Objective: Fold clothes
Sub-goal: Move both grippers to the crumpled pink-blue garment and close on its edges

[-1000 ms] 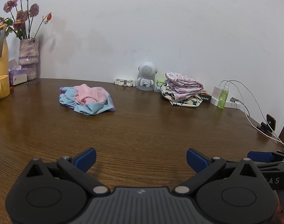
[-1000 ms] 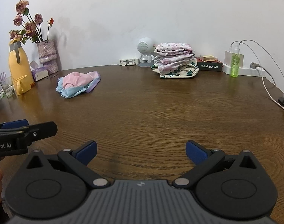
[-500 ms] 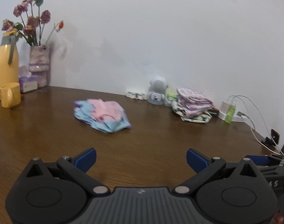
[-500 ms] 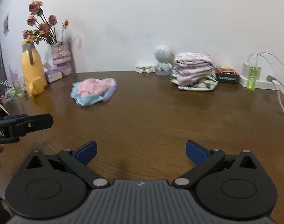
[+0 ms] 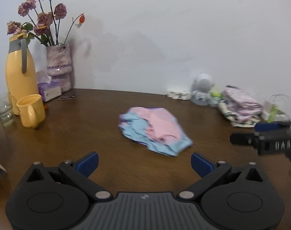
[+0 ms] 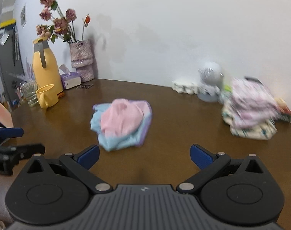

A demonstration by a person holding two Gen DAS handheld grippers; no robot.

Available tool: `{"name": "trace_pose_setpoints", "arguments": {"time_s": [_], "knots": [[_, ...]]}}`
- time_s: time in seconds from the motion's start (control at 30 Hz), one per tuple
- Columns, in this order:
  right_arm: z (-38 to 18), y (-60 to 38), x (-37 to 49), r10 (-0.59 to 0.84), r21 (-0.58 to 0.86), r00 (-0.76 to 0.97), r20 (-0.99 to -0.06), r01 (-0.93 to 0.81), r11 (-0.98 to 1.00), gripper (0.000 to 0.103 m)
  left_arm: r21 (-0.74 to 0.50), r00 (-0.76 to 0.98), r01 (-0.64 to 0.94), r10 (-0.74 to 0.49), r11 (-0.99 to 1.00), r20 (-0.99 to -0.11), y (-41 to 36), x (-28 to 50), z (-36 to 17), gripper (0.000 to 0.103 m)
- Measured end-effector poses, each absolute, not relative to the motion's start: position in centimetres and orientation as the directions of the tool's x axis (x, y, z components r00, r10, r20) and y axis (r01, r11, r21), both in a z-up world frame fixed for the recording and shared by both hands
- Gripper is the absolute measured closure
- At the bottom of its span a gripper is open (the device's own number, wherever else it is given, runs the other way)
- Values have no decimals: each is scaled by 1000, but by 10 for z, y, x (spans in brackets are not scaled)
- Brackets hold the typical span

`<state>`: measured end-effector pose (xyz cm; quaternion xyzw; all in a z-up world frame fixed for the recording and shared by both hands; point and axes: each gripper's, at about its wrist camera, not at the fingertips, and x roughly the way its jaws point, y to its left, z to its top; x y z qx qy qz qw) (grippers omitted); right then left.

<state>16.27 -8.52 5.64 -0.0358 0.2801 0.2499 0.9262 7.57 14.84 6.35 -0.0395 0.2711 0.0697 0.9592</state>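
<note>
Both grippers hover over the brown wooden desk [image 5: 72, 134] and neither one is holding anything. The left gripper [image 5: 144, 162] has its blue-padded fingers [image 5: 88, 161] spread wide apart, and the right gripper [image 6: 143, 156] looks the same, spread wide with nothing between the pads.

The thing to fold is a crumpled pink and light-blue garment [image 5: 155, 130] with a purple edge, lying in a loose heap on the desk. From the left gripper it sits just ahead, a bit toward its right finger. From the right gripper [image 5: 260, 138] the same heap [image 6: 122, 122] is just ahead too, leaning toward its left finger. No contact with either gripper.

Further ahead and off to the right of both grippers, near the wall, there's a stack of folded clothes [image 6: 250, 113], pinkish floral pieces on top of a white patterned one. It's quite motion-blurred in both views. Just left of that stack is a little grey robot-shaped gadget [image 5: 202, 89].

Far to the left of the grippers, by the wall: a yellow thermos jug [image 5: 20, 76], a yellow mug [image 5: 30, 110] in front of it, a drinking glass [image 5: 2, 109], a purple tissue box [image 5: 49, 91] and a fuzzy vase of dried roses [image 5: 58, 65].

In the right wrist view the left gripper [image 6: 9, 141] pokes in at the left edge.
</note>
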Motion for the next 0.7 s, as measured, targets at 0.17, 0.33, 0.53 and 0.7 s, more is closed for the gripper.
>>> {"name": "trace_pose_setpoints", "arguments": {"time_s": [0.17,0.33,0.53,0.7], "knots": [[62,-37,241,466,118,650,-600,-504,856,20,-79,820,-198,121,977,-560,183,133,59,7],[48,0,320,414,107,618,-668,-471,876,32,-147,811,-261,134,954,-569,213,191,54,9],[18,16,380,410,180,553,-726,-422,888,41,-218,779,-284,92,934,-620,237,254,36,13],[3,18,404,414,207,530,-740,-406,890,43,-264,751,-269,31,926,-659,240,287,19,28]]}}
